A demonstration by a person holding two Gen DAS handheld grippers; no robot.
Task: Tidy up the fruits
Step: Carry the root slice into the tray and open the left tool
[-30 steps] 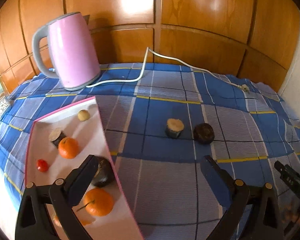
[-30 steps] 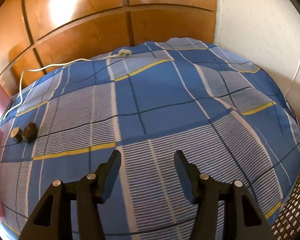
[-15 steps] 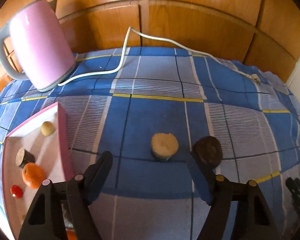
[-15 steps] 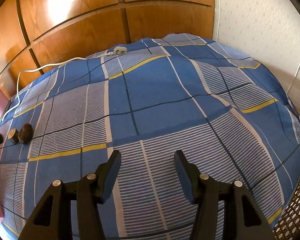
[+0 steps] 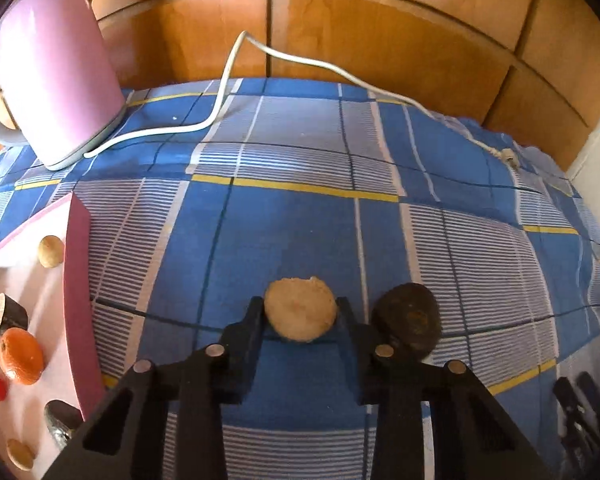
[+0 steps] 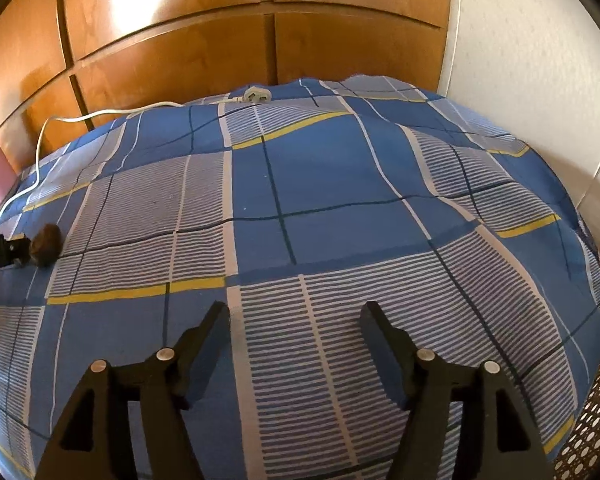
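Your left gripper [image 5: 300, 312] is closing its fingers around the tan cut fruit [image 5: 300, 314] on the checked cloth [image 5: 300, 220], hiding its lower sides. The pink tray [image 5: 78, 300], cut off at left, is holding an orange [image 5: 22, 356]. A dark fruit [image 5: 408, 326] is lying just beside. Your right gripper [image 6: 296, 320] is opening, empty.

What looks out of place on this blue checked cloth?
Two pieces lie outside the pink tray: a tan cut round, which the closing left claw brackets, and a dark brown lump beside it. The pink kettle's white cord trails unplugged.
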